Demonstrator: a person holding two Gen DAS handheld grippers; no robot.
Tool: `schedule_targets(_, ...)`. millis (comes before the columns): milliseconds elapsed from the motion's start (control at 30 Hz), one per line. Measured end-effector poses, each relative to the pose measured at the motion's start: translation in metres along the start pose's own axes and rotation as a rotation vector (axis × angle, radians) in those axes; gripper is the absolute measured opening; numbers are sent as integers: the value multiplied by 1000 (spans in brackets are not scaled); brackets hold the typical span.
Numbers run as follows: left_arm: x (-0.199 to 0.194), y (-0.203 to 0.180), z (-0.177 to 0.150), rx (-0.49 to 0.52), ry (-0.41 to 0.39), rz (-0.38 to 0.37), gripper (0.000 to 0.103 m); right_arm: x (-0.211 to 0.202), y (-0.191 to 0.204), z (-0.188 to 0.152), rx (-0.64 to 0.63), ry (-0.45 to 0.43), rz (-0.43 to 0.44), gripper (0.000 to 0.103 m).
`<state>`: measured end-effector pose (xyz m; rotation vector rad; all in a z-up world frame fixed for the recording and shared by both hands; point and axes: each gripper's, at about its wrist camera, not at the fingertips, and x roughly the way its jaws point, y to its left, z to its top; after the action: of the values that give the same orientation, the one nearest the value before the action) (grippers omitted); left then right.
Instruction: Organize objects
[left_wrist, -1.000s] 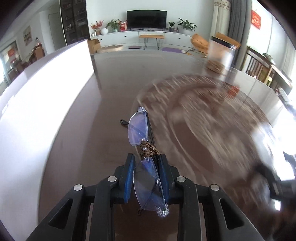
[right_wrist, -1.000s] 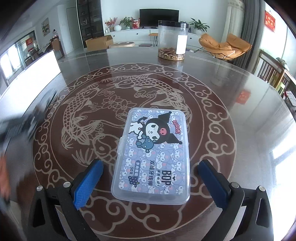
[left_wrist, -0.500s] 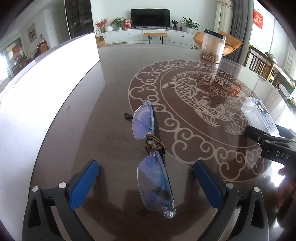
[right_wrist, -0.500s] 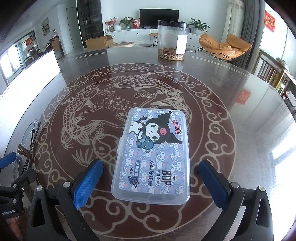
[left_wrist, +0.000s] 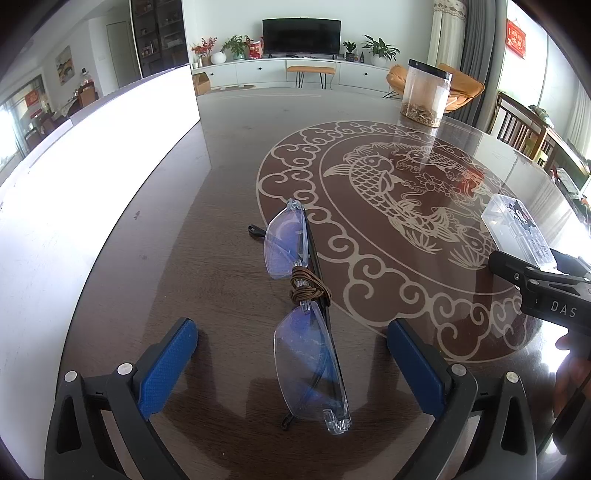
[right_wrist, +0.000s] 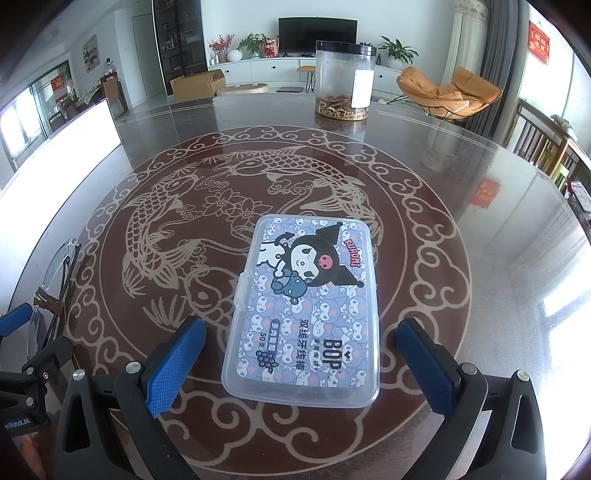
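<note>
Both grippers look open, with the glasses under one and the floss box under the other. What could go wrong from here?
1. The glasses lie between the open left gripper pads; a downward push could scratch or bend the lenses.
2. The floss box sits on the glossy table, so the open right gripper may slide it rather than clamp it.
3. The two grippers are close; either could bump the other.

The right claw (right_wrist: 301, 363) stands wide open around a cartoon-printed clear box (right_wrist: 306, 306) on the table (right_wrist: 498, 240).
</note>
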<state>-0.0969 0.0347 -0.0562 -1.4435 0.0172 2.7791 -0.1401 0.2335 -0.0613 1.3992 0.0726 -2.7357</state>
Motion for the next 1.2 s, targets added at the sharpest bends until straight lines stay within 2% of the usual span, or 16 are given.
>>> schedule_targets(300, -8, 3, -3, 14, 11, -20, 103, 0, 0, 0, 0, 1, 1, 103)
schedule_targets(400, -10, 4, -5, 59, 20, -46, 103, 0, 0, 0, 0, 0, 1, 103)
schedule_targets(567, -6, 10, 4, 134, 100, -89, 103, 0, 0, 2, -1, 18, 1, 103)
schedule_targets(633, -3, 17, 10, 131, 144, -92, 103, 2, 0, 7, -15, 74, 15, 103)
schedule_targets(733, -3, 32, 18, 84, 168, -146, 103, 8, 0, 20, -49, 222, 39, 103)
schedule_targets(867, -2, 40, 29, 47, 187, -179, 103, 14, -6, 35, -3, 350, 106, 103)
schedule_targets(933, -4, 34, 31, 66, 181, -173, 93, 16, -9, 39, 22, 385, 116, 103)
schedule_targets(1000, -4, 24, 33, 98, 179, -157, 88, 17, -11, 42, 28, 397, 110, 103)
schedule_targets(1033, -4, 21, 33, 108, 177, -148, 80, 17, -11, 43, 24, 397, 102, 103)
schedule_targets(1067, -3, 16, 35, 121, 172, -136, 73, 17, -11, 43, 19, 398, 94, 103)
schedule_targets(1100, -1, 12, 37, 133, 174, -124, 51, 17, -12, 43, 19, 401, 89, 102)
schedule_targets(1133, 0, 9, 38, 143, 163, -104, 31, 17, -13, 43, 20, 401, 91, 94)
schedule_targets(1167, 0, 6, 39, 156, 154, -104, 21, 13, -13, 42, 14, 388, 79, 70)
schedule_targets(1200, -3, 7, 38, 161, 148, -113, 21, 8, -15, 45, -8, 364, 59, 62)
